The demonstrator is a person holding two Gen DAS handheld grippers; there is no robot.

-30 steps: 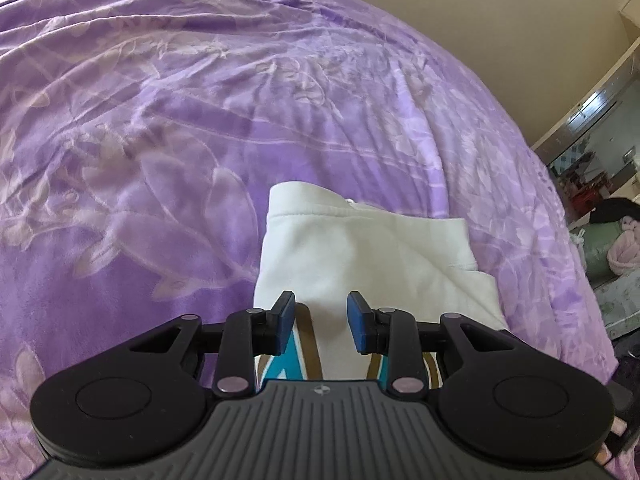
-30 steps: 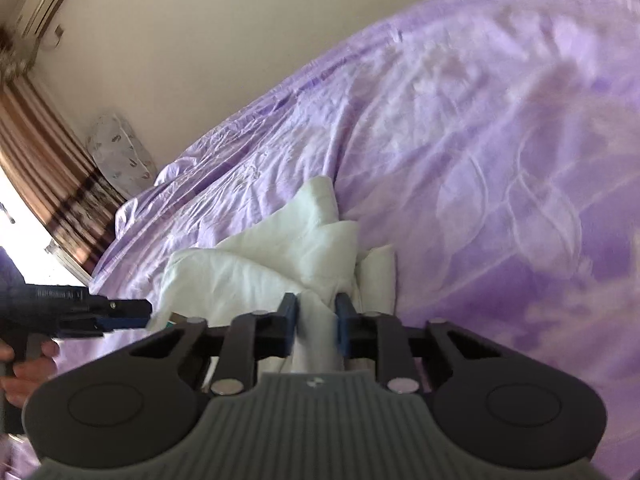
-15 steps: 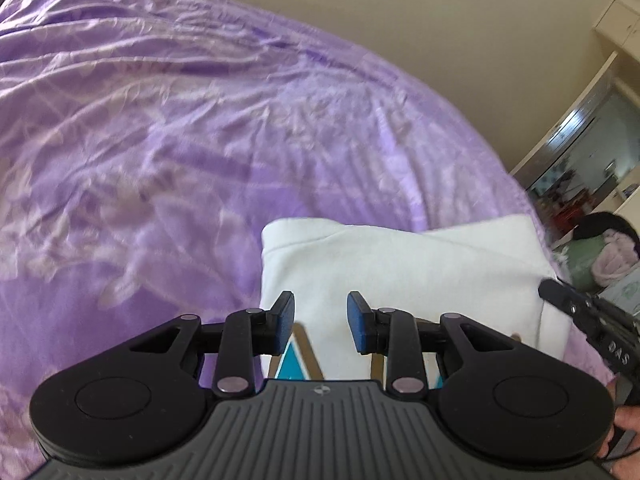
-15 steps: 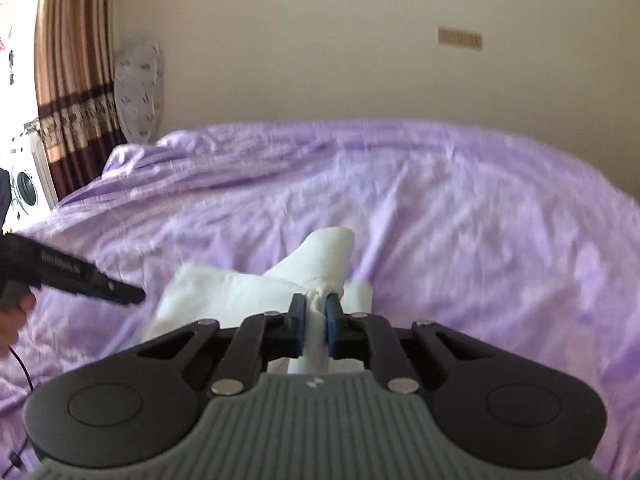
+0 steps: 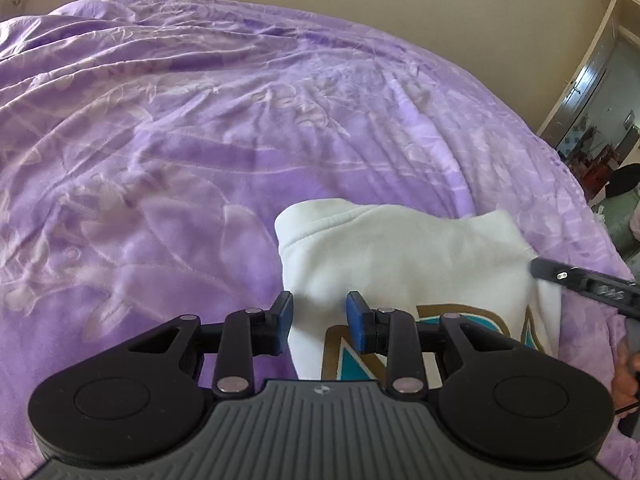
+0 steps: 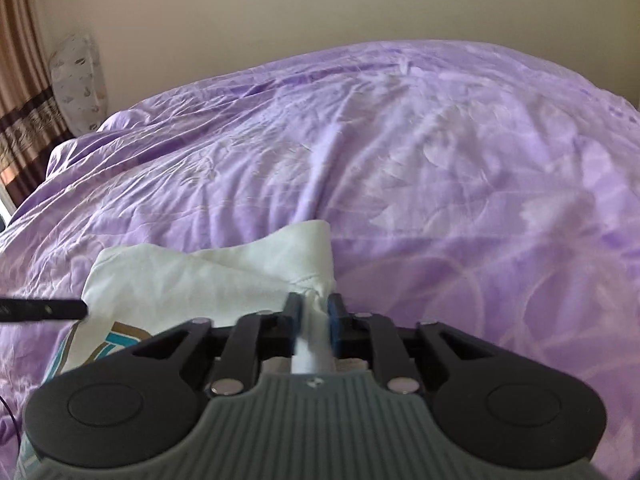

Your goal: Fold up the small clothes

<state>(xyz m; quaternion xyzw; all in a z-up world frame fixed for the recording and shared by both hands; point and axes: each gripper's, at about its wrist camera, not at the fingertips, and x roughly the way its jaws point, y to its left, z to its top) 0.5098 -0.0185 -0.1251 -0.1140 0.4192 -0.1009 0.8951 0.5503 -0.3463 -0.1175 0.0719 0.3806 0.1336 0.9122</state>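
- The white garment (image 5: 404, 264) lies on the purple bed (image 5: 200, 140), its teal-and-gold print facing up at the near end; both tools work from that near side.
- My reading is that a fold is under way: one edge of the garment is pinched and raised, so the step in hand looks like carrying that side over the body of the cloth.
- The right gripper (image 6: 313, 314) has its fingers (image 6: 293, 312) drawn in tight on a bunched fold of the garment's right edge; cloth fills the narrow gap between them.
- The left gripper (image 5: 319, 314) sits at the garment's left edge with its fingers (image 5: 356, 320) well apart, holding nothing; whether they touch the cloth I cannot tell.
- Next, I'd judge, the pinched edge wants laying flat across the garment towards the left gripper, then letting go without dragging the layer underneath.
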